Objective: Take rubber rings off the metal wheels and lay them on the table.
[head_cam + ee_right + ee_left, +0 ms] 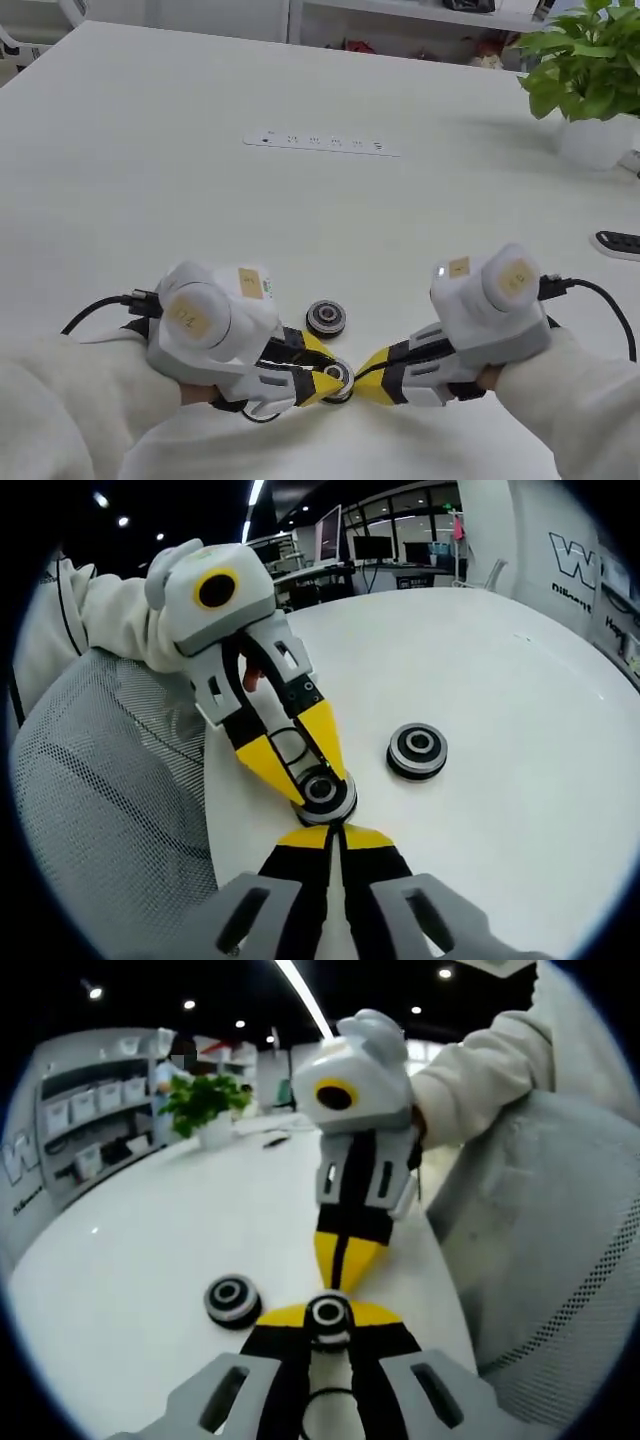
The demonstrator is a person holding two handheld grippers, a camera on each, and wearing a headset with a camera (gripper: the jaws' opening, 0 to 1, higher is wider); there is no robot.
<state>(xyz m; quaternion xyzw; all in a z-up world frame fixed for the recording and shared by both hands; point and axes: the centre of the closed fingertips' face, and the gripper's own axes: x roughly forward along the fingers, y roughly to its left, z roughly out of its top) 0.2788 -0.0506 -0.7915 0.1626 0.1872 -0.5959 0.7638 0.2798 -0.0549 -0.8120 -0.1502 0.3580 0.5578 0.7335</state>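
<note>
White sleeves (60,400) frame the near worktop (200,200), where our tongs meet nose to nose. The left tongs (322,382) clamp a metal wheel (337,376) between yellow tips. The right tongs (362,384), jaws pressed narrow, touch its rim from 3 o'clock. A second wheel (326,317) lies flat just beyond at 12 o'clock, apart from both, its black rubber ring (415,773) on. Farther off lies a power strip (320,143). At 2 o'clock a white pot (597,140) holds a leafy plant (585,55).

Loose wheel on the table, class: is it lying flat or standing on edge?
Lying flat: the loose wheel rests on the table with its round face turned upward.
</note>
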